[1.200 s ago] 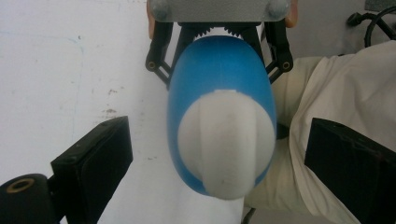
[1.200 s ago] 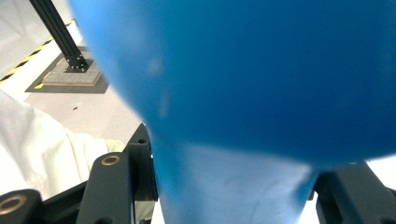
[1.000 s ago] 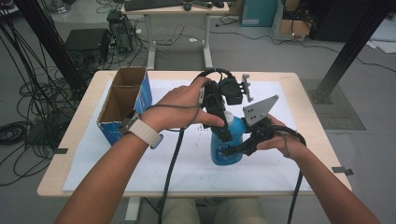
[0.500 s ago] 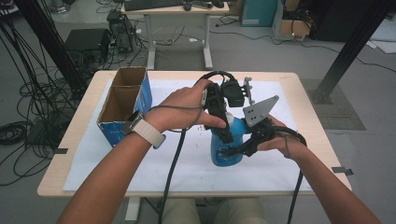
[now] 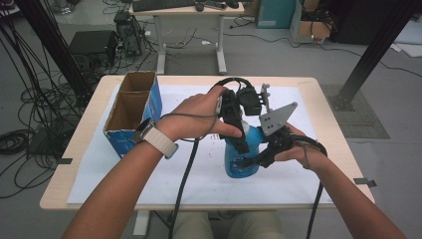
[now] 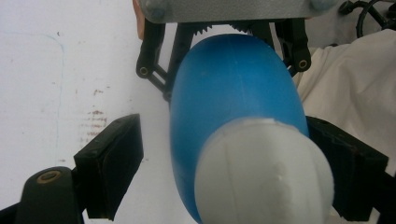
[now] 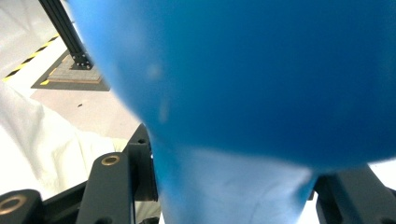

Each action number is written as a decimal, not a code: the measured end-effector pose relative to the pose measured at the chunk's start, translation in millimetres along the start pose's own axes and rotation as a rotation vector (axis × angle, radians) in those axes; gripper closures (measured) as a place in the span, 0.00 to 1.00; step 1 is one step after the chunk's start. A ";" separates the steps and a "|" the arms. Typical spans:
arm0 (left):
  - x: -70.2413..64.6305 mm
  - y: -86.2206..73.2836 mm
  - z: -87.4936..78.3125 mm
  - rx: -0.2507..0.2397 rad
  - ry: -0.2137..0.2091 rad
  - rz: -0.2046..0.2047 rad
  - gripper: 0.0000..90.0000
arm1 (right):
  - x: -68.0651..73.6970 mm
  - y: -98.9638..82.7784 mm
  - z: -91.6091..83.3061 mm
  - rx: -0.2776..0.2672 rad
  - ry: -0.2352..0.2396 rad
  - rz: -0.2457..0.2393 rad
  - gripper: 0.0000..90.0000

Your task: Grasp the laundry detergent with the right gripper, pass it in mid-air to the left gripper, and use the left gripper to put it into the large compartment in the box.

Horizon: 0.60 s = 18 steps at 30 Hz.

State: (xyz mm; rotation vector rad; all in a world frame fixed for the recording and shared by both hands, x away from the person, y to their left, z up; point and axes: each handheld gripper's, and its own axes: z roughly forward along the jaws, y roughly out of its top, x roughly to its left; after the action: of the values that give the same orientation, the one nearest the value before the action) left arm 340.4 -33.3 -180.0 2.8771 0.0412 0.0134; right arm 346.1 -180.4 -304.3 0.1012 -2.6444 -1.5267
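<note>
Two grippers meet at one blue bottle [image 5: 242,157] in the high view, standing upright on the white sheet [image 5: 124,179] near the table's [image 5: 69,164] front edge. The right gripper [image 5: 249,160] comes in level from the right and is clamped on the lower body; the left gripper [image 5: 240,142] reaches down over the top. From here the white cap is hidden by the left hand [image 5: 199,117], so I cannot tell how the upper jaws sit. A cardboard box [image 5: 130,112] stands open, well apart at the left.

From the left gripper view, the bottle [image 6: 233,107] runs away from the camera with its white cap [image 6: 264,170] nearest. This gripper's jaws have just been closing around the cap: the right pad looks to be touching it, while the left pad [image 6: 112,163] stands clear with a gap, so no grip yet. The bottle's base is cut off behind the other gripper's [image 6: 224,44] linkage.

Seen in the right gripper view, the blue body [image 7: 243,79] is blurred and close, pinched between the two jaws; the pads themselves are hard to make out.

Judging by the smooth, rounded plastic, the bottle is probably light, fairly stiff and a little slippery. The narrower lower part suits a steadying hold; the cap is the place for the other jaws, squarely across it, or they may slide off.
</note>
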 end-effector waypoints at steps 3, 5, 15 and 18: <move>-0.1 0.5 0.6 0.000 -0.001 0.004 0.20 | 0.1 0.0 0.0 0.000 0.002 -0.003 0.48; -0.1 0.5 0.8 0.000 -0.003 0.004 0.21 | 0.2 0.0 0.0 0.002 0.003 -0.003 0.48; -0.6 0.5 1.3 0.003 -0.009 0.011 0.25 | 0.4 -0.1 0.3 0.005 0.002 -0.003 0.48; -0.8 0.8 1.5 0.004 -0.011 0.013 0.26 | 0.3 0.0 0.7 0.006 0.003 -0.004 0.48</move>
State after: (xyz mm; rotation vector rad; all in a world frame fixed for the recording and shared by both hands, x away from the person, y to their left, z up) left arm 339.6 -34.5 -181.3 2.8814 0.0210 -0.0008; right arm 345.7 -179.8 -304.6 0.1093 -2.6481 -1.5186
